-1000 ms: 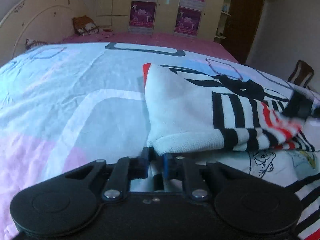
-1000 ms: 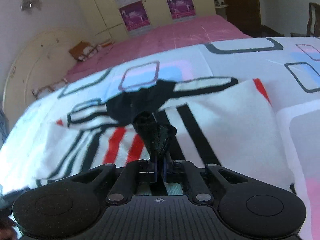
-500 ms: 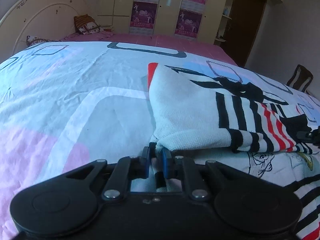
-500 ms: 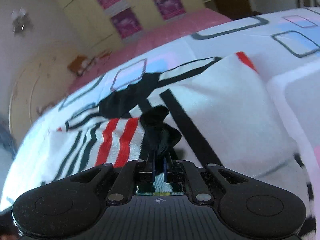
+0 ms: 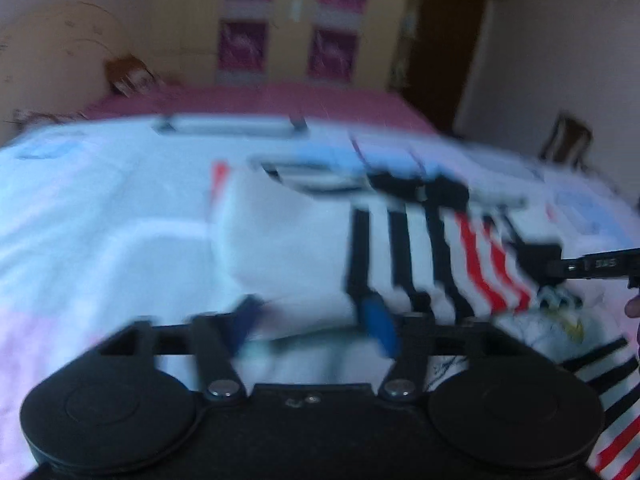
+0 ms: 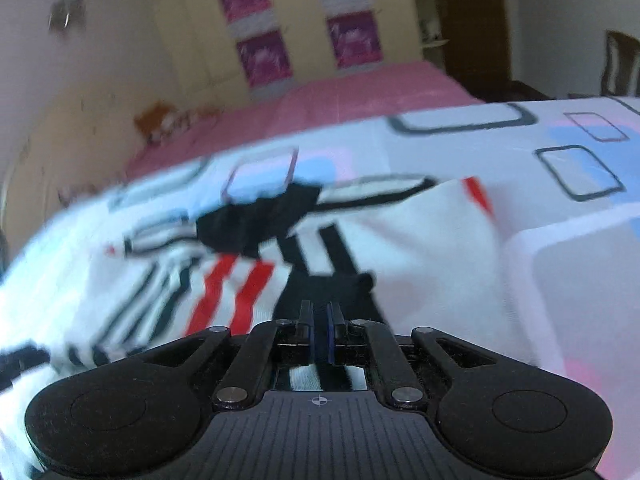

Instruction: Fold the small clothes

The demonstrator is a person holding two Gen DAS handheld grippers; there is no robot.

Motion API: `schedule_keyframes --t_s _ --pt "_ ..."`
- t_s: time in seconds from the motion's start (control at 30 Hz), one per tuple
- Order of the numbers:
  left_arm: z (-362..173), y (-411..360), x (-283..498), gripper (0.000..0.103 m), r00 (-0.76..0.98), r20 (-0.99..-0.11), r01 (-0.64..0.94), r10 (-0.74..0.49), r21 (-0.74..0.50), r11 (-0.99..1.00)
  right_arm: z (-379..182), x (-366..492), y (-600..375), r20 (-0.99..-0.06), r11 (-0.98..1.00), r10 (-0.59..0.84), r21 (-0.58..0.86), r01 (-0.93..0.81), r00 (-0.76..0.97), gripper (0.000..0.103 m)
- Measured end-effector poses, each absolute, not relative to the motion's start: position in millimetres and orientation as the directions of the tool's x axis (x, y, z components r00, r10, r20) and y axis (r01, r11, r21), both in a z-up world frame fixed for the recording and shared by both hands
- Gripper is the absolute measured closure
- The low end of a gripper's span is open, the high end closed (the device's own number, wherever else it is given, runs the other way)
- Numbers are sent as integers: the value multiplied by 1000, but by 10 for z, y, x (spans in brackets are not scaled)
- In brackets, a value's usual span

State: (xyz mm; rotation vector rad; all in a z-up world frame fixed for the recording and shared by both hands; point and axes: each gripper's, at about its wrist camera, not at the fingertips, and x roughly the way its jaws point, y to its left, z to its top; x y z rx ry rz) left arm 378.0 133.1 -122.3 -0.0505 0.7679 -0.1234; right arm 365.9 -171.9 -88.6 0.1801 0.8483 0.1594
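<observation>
The soft white knit top with black and red stripes (image 5: 304,248) lies on the bed just ahead of both jaws. Left jaws are apart; right jaws pinch its floppy black edge.

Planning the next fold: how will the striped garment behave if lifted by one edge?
Probably floppy: the striped garment already lies folded and rumpled on the bed sheet. Likely light, a thin knit. The right claw pinches a bunched black edge, so it should drape.

Garment (image 5: 304,248) on the bedspread (image 5: 100,216), wardrobe (image 5: 288,20) behind the bed.
</observation>
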Motion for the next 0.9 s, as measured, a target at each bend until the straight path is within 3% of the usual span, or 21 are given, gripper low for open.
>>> schedule_keyframes --t_s 0.1,0.2,0.4,0.47,0.53,0.6,0.67,0.7,0.73,0.77,0.8,0.87,0.9 --pt "-1267 1182 3892 30 674 -734 142 -86 15 990 -939 3723 -1651 -769 983 180 161 -87 613 97" --pt "-1106 1191 4073 29 715 -687 152 -126 -22 988 -772 3829 -1702 -703 978 206 173 -118 681 97" --pt "-1260 1445 4983 32 696 -700 57 -159 -167 984 -884 4552 -1580 -735 971 238 183 -153 634 97" --pt "-1397 1628 5143 33 682 -720 14 -126 -159 987 -1007 4647 -1571 -765 965 263 193 -180 588 97" --pt "-1409 1751 5136 31 696 -709 8 -114 -151 989 -1094 4658 -1748 -771 986 168 143 -89 614 98" --pt "-1372 1762 5092 33 693 -713 7 -108 -144 990 -1084 4672 -1889 -770 976 187 216 -26 610 97" --pt "-1249 1654 4930 30 723 -685 4 -89 -125 992 -964 4598 -1719 -756 989 138 137 -52 640 97" --pt "-1191 1567 4827 24 740 -663 35 -113 -130 991 -891 4531 -1614 -733 988 152 134 -78 663 76" --pt "-1166 1470 4766 24 750 -648 65 -129 -122 990 -839 4477 -1527 -714 981 192 160 -110 673 48" --pt "-1157 1330 4639 24 766 -629 93 -132 -96 991 -800 4395 -1424 -680 970 244 186 -159 692 12" --pt "-1178 1249 4553 24 771 -621 113 -138 -81 990 -781 4302 -1292 -648 956 294 186 -227 703 12" --pt "-1346 1092 4483 25 741 -656 138 -144 -61 989 -839 4237 -1033 -670 942 312 128 -309 673 17" --pt "-1485 1042 4460 23 723 -679 144 -127 -31 989 -955 4242 -949 -698 942 291 90 -323 654 33"
